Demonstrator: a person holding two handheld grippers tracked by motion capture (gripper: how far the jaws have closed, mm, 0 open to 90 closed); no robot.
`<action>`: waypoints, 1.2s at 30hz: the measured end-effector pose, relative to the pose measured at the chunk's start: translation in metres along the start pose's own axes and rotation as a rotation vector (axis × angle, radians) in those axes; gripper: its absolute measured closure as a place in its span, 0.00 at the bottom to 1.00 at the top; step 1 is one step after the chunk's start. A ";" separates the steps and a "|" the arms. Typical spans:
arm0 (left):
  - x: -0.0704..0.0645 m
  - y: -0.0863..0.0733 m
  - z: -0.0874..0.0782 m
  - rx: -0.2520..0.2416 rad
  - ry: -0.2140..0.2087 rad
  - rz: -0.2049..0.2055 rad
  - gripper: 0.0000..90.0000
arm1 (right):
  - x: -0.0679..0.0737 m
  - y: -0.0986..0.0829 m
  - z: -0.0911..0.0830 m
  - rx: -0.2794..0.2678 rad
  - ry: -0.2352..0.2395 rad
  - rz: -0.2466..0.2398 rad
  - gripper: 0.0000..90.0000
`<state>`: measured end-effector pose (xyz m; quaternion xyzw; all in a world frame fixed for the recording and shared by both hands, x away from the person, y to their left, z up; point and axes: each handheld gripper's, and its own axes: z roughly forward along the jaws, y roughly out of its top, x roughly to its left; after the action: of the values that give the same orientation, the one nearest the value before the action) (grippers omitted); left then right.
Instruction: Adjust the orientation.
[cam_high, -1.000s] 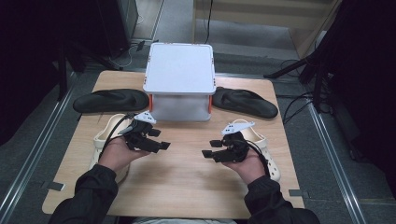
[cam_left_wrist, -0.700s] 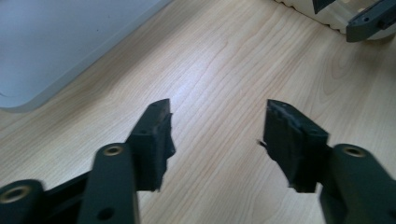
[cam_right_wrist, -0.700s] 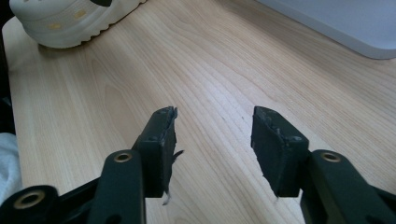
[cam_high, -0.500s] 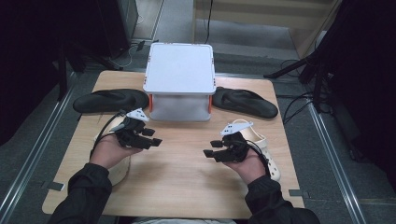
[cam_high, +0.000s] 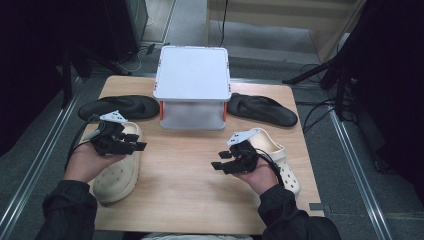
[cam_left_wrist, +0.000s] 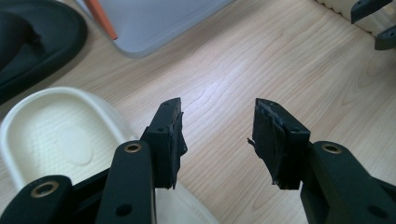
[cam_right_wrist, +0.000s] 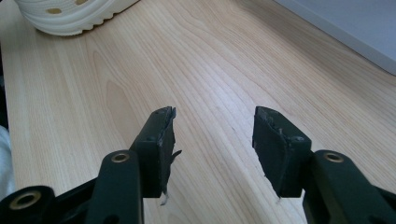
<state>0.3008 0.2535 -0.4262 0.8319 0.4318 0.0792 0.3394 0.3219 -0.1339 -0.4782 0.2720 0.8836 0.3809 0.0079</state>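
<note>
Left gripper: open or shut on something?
Open. In the left gripper view, the left gripper has its jaws apart with bare table between them, above the cream clog.

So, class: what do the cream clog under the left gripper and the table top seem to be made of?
Cream clog: probably moulded foam or rubber, matt, with punched holes and a dimpled footbed. Table top: pale wood or wood-look laminate, smooth, with visible grain. The left gripper hovers open above the clog.

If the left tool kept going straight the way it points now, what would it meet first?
Probably bare table: the left tool, jaws open, aims down across the wood beside the cream clog. Farther along that line sits the right tool; the depth is unclear.
</note>
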 end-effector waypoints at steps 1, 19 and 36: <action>0.001 -0.002 -0.002 0.001 0.009 -0.002 0.59 | 0.000 0.001 0.001 0.001 0.002 -0.007 0.55; 0.029 -0.034 -0.004 0.063 0.056 -0.138 0.68 | 0.003 0.009 0.012 0.034 0.020 -0.034 0.54; 0.036 -0.036 0.014 0.110 0.030 -0.147 0.73 | 0.006 0.009 0.017 0.058 0.016 -0.042 0.54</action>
<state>0.3053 0.2882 -0.4654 0.8141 0.5005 0.0424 0.2915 0.3246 -0.1147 -0.4831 0.2507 0.8999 0.3569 0.0008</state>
